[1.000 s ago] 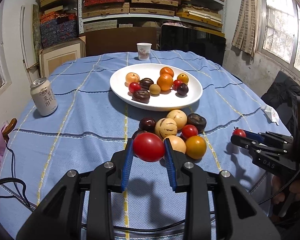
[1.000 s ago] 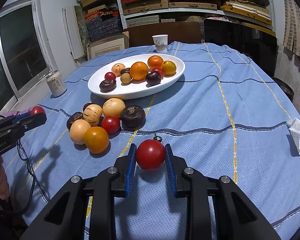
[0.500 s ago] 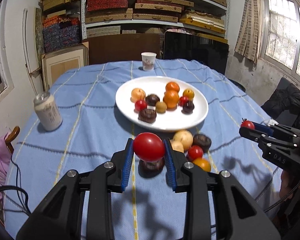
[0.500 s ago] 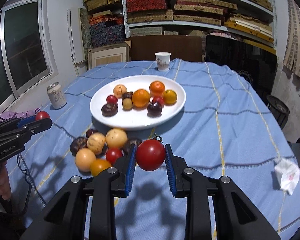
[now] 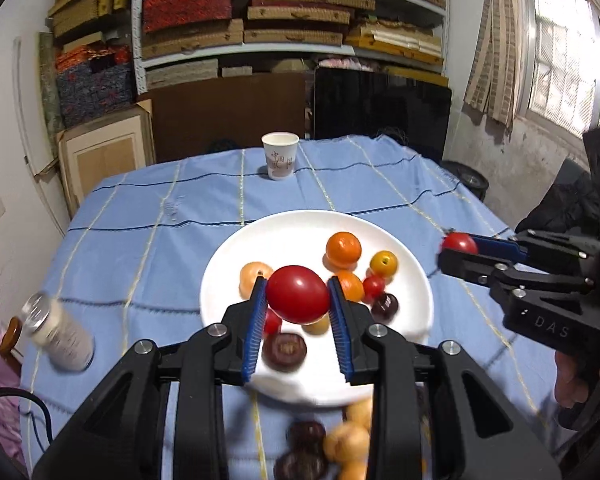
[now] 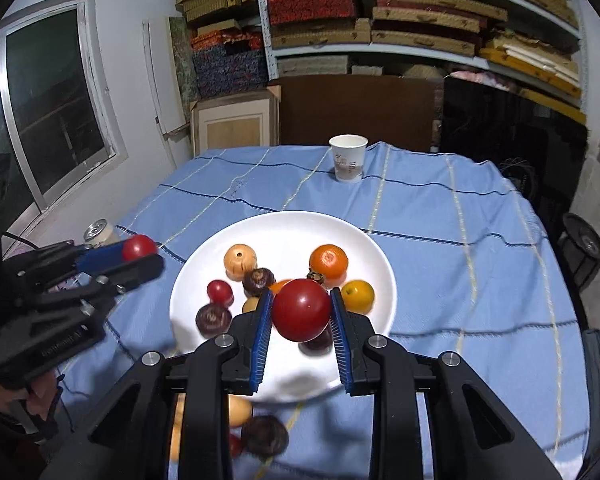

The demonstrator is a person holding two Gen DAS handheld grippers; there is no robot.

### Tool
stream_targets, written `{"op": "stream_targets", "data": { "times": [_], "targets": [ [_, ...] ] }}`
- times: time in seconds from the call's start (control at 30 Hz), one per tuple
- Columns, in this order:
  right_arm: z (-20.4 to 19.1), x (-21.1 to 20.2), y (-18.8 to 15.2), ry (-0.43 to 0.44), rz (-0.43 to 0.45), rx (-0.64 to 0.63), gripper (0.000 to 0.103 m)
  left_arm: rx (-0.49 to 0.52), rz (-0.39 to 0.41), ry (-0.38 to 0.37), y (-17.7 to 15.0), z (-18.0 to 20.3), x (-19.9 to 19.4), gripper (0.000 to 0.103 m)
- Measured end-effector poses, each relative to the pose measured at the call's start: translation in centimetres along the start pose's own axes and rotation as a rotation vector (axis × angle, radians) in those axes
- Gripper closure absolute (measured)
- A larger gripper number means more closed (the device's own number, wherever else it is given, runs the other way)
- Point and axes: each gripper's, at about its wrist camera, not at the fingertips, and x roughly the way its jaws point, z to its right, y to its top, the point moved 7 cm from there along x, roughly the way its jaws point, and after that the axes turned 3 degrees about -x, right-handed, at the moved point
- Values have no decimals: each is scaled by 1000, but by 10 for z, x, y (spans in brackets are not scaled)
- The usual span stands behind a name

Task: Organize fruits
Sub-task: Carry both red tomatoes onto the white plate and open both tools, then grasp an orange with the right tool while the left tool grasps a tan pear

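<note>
My left gripper [image 5: 298,300] is shut on a red tomato [image 5: 298,294] and hangs over the near part of the white plate [image 5: 228,264]. My right gripper [image 6: 301,314] is shut on another red tomato [image 6: 302,309] above the same plate [image 6: 292,228]. Several fruits lie on the plate, among them an orange [image 6: 328,260] and a dark fruit [image 5: 284,351]. Each gripper shows in the other's view: the right one [image 5: 458,250] at the right, the left one [image 6: 140,254] at the left. A loose pile of fruits [image 5: 346,442] lies on the cloth near the plate's front edge.
A paper cup [image 5: 280,156] stands at the far side of the blue tablecloth [image 5: 148,216]. A drink can [image 5: 58,330] stands at the left. A person's hand [image 5: 572,380] holds the right gripper's handle. Shelves with boxes fill the wall behind.
Both grippers, each still holding its tomato, have risen and moved forward from above the loose fruit pile to above the plate.
</note>
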Motion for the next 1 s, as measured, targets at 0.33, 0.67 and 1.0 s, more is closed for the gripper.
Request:
{"op": "stream_targets", "data": {
  "times": [0.33, 0.67, 1.0],
  "targets": [
    [8, 110, 17, 8, -108, -49, 69, -52, -152, 37, 1, -24, 110, 73],
    [12, 77, 19, 17, -41, -1, 49, -111, -44, 55, 15, -40, 70, 31],
    [-29, -8, -66, 41, -72, -42, 49, -46, 6, 65, -58, -33, -27, 23]
  ]
}}
